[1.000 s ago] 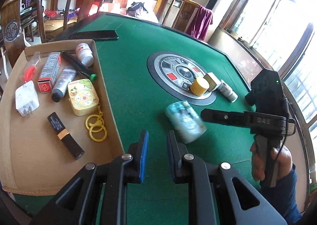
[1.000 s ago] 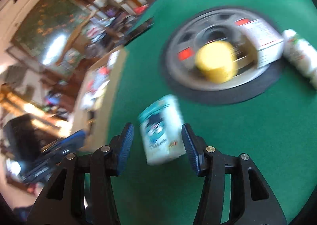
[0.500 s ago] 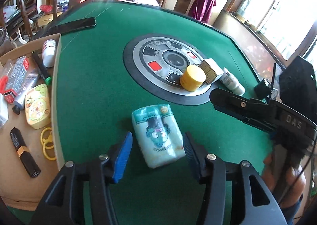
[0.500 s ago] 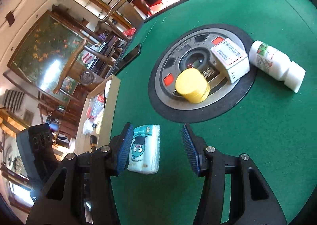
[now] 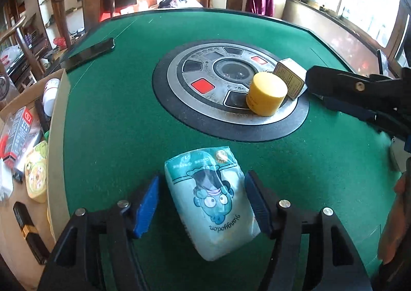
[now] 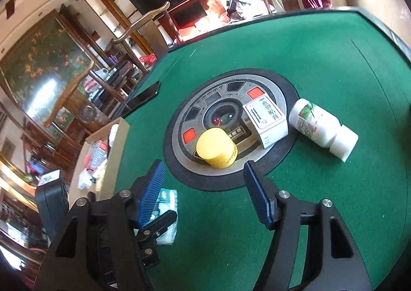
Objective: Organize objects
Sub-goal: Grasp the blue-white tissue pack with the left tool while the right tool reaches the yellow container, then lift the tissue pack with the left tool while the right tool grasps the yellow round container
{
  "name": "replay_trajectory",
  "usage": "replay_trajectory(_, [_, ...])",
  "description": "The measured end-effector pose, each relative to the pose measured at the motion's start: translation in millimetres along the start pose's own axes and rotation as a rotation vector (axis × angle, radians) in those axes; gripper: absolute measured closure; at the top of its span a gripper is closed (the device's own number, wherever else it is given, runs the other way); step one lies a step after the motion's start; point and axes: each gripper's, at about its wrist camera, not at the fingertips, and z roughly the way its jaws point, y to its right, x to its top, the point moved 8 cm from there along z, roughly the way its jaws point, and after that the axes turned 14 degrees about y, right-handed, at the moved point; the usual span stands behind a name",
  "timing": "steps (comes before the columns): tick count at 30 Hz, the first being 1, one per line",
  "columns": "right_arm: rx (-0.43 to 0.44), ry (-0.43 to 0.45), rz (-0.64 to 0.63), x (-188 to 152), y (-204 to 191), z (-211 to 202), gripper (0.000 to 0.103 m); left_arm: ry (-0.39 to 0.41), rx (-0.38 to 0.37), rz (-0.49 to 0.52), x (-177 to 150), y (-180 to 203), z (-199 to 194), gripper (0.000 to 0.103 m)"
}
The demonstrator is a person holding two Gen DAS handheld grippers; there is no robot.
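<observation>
Left claw [image 5: 201, 205]: jaws just widened, now straddling the tissue pack [image 5: 212, 203] flat on the green counter [image 5: 108, 121], pads clear of both sides, nothing held. Tissue pack judged light, soft and slick-wrapped: close across the long sides at mid-length, moderate squeeze, expect crush and slip.

Right claw [image 6: 203, 196]: jaws just widened, empty, aimed at yellow jar [image 6: 216, 147] on centre dial; cardboard box [image 5: 57, 121] wall alongside left, clear path.

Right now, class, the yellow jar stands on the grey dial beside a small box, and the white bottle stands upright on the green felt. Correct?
Not quite. The right wrist view shows the white bottle lying on its side on the green felt. The yellow jar does stand on the grey dial beside the small box.
</observation>
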Motion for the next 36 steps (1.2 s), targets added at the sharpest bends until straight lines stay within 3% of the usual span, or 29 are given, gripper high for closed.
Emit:
replay_trajectory(7, [-0.083, -0.023, -0.152, -1.4, -0.7, 23.6, 0.039, 0.019, -0.056, -0.011, 1.4, -11.7, -4.7, 0.057])
replay_trajectory(19, [-0.17, -0.09, -0.28, -12.6, 0.4, 62.8, 0.039, 0.05, -0.02, 0.036, 2.4, -4.2, 0.1, 0.052])
replay_trajectory(21, [-0.218, -0.088, -0.325, -14.0, 3.8, 64.2, 0.043, 0.059, -0.037, 0.038, 2.9, -2.7, -0.9, 0.069])
replay_trajectory(22, [-0.212, -0.079, -0.33, -14.2, 3.4, 64.3, 0.054, 0.063, -0.051, 0.032, 3.1, -1.3, -1.7, 0.08])
replay_trajectory(23, [-0.199, -0.075, -0.327, -14.3, 3.8, 63.4, 0.061, 0.062, -0.064, 0.023, 2.8, -0.3, -2.6, 0.082])
replay_trajectory(30, [-0.175, -0.048, -0.33, -14.6, 3.8, 48.7, 0.063, 0.062, -0.112, -0.024, 3.0, -2.2, -5.7, 0.085])
replay_trajectory(36, [-0.183, -0.036, -0.368, -12.8, -4.3, 44.1, 0.063, 0.058, -0.108, -0.033, 1.7, -1.9, -6.8, 0.085])
